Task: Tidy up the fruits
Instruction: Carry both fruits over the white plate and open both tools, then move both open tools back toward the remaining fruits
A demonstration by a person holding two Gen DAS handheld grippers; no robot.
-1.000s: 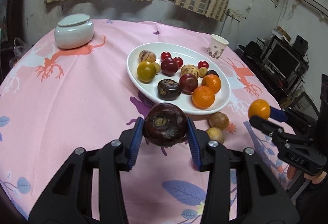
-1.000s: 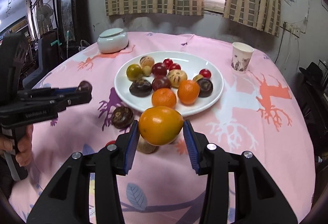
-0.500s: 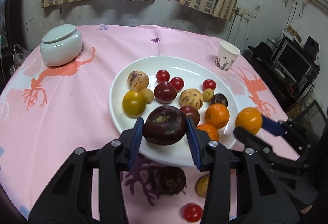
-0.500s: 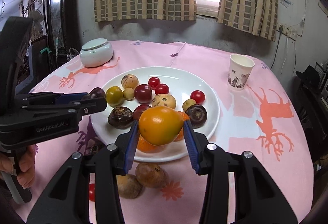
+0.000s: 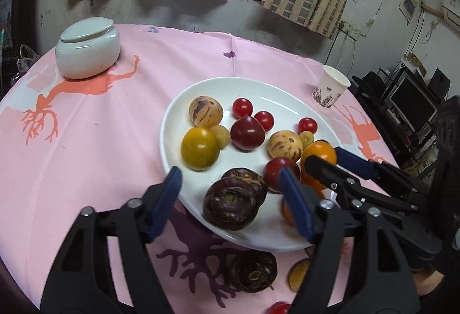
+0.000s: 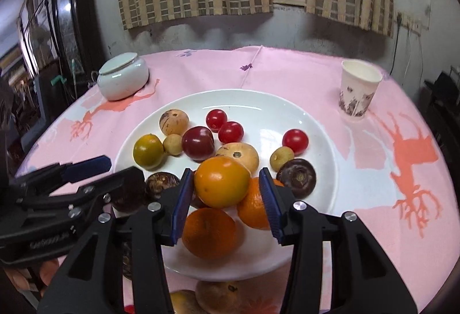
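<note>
— Two grippers over the round white ceramic plate [image 5: 172, 124]?
— Yes. Left gripper [image 5: 230, 187] has just spread wide; the dark purple round fruit [image 5: 230, 206] rests on the plate, released. Right gripper [image 6: 225, 190], easing apart, left pad against the round orange fruit [image 6: 221, 181].

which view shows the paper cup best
The right wrist view: the paper cup stands whole and large on the pink cloth, rim and printed band clear. The left wrist view shows the cup smaller, out at the right, tilted by the lens.
</note>
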